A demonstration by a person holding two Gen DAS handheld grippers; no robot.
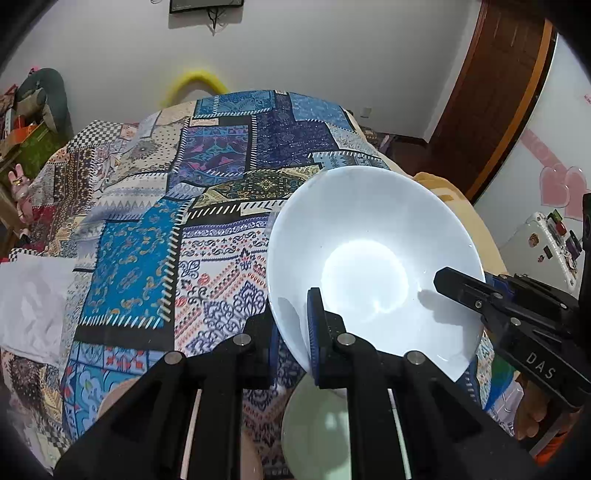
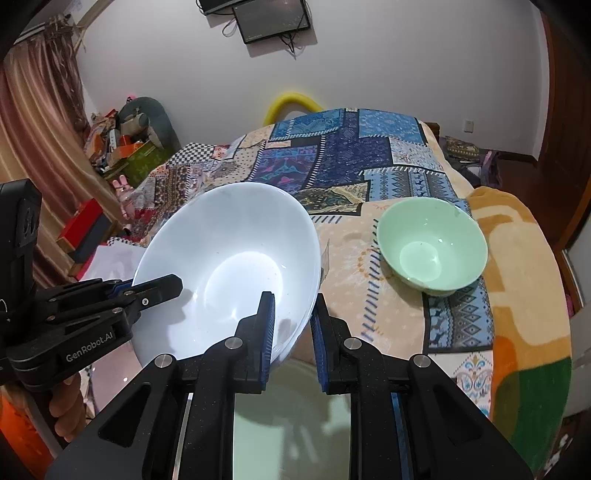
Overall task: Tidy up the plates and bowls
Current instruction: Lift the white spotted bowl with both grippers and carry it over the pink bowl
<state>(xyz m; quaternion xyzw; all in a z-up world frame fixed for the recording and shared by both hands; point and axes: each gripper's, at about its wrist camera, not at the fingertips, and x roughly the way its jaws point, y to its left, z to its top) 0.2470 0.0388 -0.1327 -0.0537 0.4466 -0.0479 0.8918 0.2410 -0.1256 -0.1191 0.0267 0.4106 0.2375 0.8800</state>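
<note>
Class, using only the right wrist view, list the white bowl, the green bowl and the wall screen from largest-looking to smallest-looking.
1. white bowl, largest, though it is held nearest the camera, so its lead is exaggerated.
2. green bowl.
3. wall screen, smallest-looking, but farthest away and cut off by the frame, so true size is unsure.

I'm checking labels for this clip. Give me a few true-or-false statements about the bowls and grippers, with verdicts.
1. Both grippers grip the white bowl. True: the left gripper and the right gripper each clamp its rim.
2. The green bowl is stacked inside the white bowl. False: it sits apart on the patchwork bedspread.
3. The white bowl is empty. True.
4. The green bowl lies upside down. False: it is upright.
</note>
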